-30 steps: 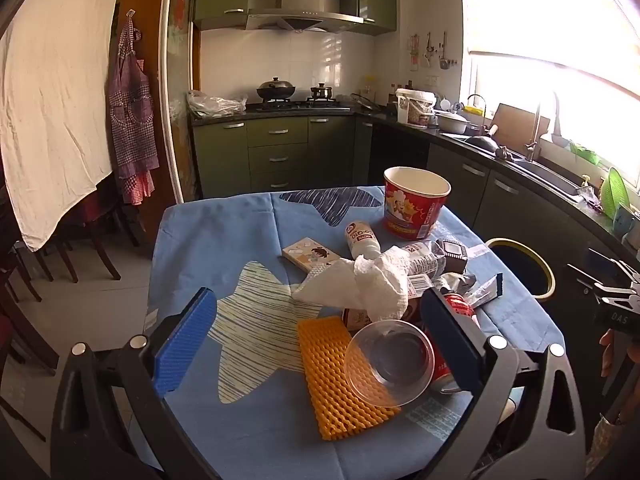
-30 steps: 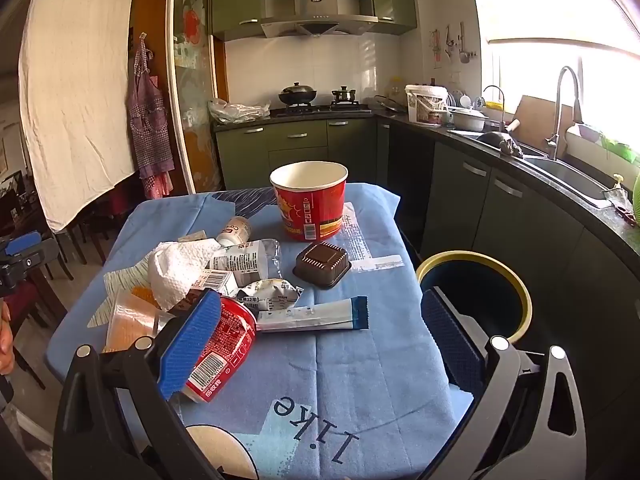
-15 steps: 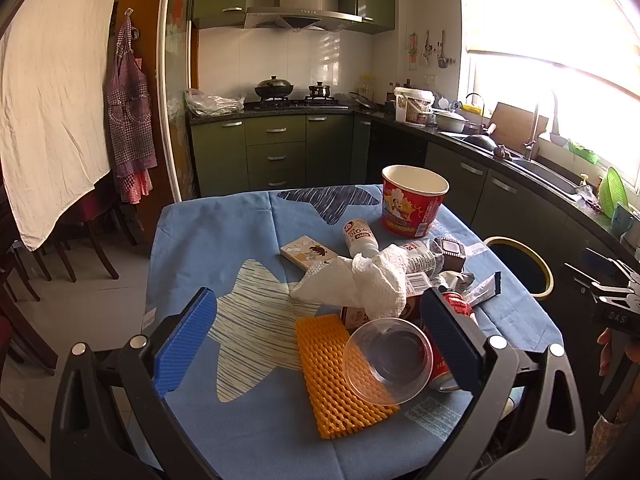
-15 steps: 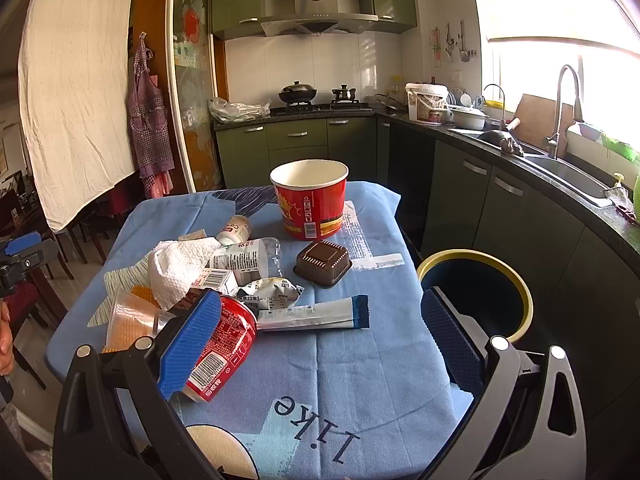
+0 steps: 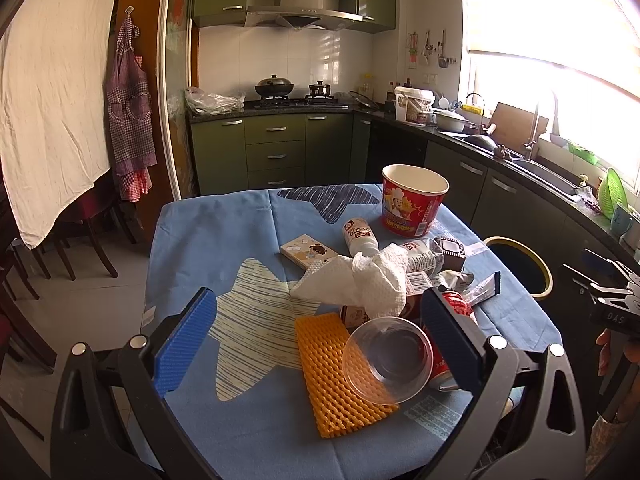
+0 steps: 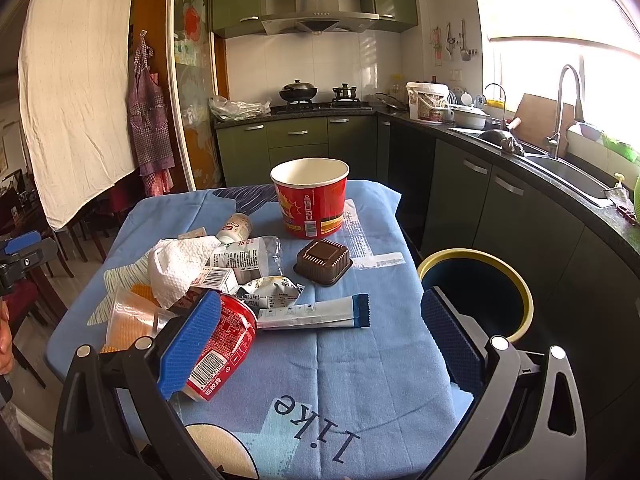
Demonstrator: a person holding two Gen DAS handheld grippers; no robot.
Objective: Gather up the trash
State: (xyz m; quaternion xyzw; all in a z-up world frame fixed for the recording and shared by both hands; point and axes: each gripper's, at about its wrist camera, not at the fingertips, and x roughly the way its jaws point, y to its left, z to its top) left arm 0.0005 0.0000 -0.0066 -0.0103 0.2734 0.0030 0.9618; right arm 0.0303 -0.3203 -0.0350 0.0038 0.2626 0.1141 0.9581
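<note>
Trash lies piled on a blue tablecloth (image 5: 224, 240): a red paper bucket (image 5: 412, 200), a crumpled white paper towel (image 5: 360, 280), an orange foam net (image 5: 336, 368), a clear plastic cup (image 5: 386, 360) and a red can (image 6: 222, 344). A brown plastic tray (image 6: 324, 260) and a long white-blue wrapper (image 6: 316, 314) rest nearer the bin. My left gripper (image 5: 316, 340) hovers open over the net and cup. Open too, my right gripper (image 6: 320, 344) has its left pad just in front of the can. A yellow-rimmed trash bin (image 6: 476, 292) stands beside the table's right edge.
A small white bottle (image 5: 358, 236), a picture box (image 5: 308, 254) and a crushed clear bottle (image 6: 248, 258) also sit in the pile. Green cabinets, stove and sink counter (image 6: 560, 176) line the back and right. Dark chairs (image 5: 80, 232) stand left of the table.
The left wrist view has drifted slightly; the table items sit a touch higher and to the left. The right gripper and the trash have not visibly moved.
</note>
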